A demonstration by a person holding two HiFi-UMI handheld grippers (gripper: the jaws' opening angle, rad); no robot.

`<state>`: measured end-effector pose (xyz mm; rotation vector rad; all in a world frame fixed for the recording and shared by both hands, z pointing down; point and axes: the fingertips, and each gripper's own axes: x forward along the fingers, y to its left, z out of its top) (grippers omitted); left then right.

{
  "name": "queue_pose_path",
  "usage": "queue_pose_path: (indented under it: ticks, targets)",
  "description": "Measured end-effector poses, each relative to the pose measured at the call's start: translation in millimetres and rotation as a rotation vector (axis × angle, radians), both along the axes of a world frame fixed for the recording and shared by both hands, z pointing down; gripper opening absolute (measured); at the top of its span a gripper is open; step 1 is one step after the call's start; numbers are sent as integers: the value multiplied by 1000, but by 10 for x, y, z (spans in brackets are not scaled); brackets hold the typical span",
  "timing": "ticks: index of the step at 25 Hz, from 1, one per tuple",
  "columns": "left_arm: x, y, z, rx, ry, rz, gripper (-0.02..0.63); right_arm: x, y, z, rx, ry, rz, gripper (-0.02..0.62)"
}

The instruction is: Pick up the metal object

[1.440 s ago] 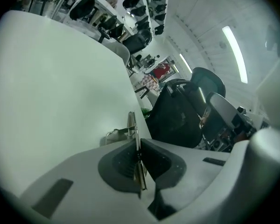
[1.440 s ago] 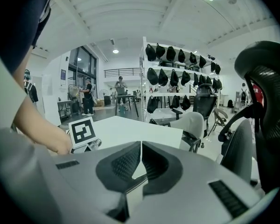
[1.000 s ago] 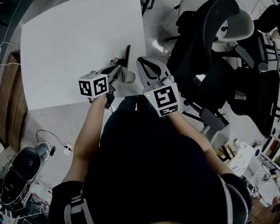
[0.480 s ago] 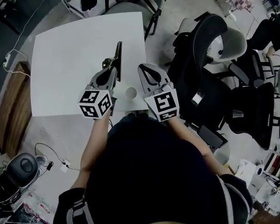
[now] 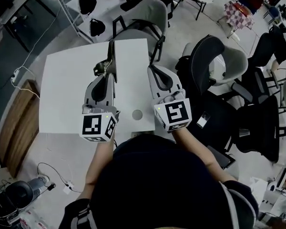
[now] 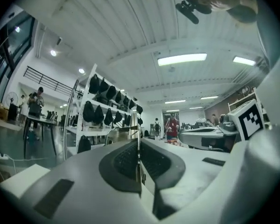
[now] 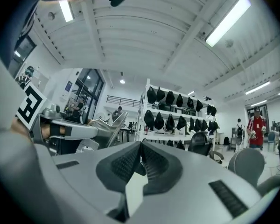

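Head view shows the left hand-held gripper [image 5: 107, 74] closed on the metal object [image 5: 111, 56], a thin, flat, grey strip that juts out past the jaw tips and lies over the far part of the white, smooth, square bench [image 5: 66, 89]; a small curved metal part sits at the strip's left side, near the jaws; the right hand-held gripper [image 5: 155, 71] is just beside it, over the bench's right edge, its jaws together with nothing between them; each gripper carries a cube with black-and-white square markers; a small round disc [image 5: 137, 114] sits in the bench's near part; a grey padded chair [image 5: 143, 13] stands beyond the bench; left gripper view shows the dark ribbed pads pressed flat against the strip's thin edge [image 6: 138, 125], with a shelf of black bags [image 6: 100, 111] behind it; right gripper view shows its ribbed pads [image 7: 130, 164] meeting at a point.
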<state>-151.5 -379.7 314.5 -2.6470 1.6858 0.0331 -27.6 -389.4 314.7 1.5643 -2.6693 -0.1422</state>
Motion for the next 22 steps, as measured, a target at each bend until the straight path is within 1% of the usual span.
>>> queue_pose_path:
  ticks: [2, 5, 7, 10, 18, 22]
  targets:
    - [-12, 48, -201, 52, 2, -11, 23, 10, 24, -195, 50, -8, 8, 28]
    - [4, 108, -435, 110, 11, -16, 23, 20, 69, -440, 145, 9, 6, 28]
    - [26, 141, -520, 133, 11, -17, 23, 28, 97, -527, 169, 9, 8, 28]
    - [33, 171, -559, 146, 7, -15, 23, 26, 123, -555, 171, 10, 16, 28]
    - [78, 202, -516, 141, 5, -11, 23, 68, 160, -493, 163, 24, 23, 28]
    - [106, 211, -510, 140, 2, -12, 23, 97, 173, -463, 149, 9, 18, 26]
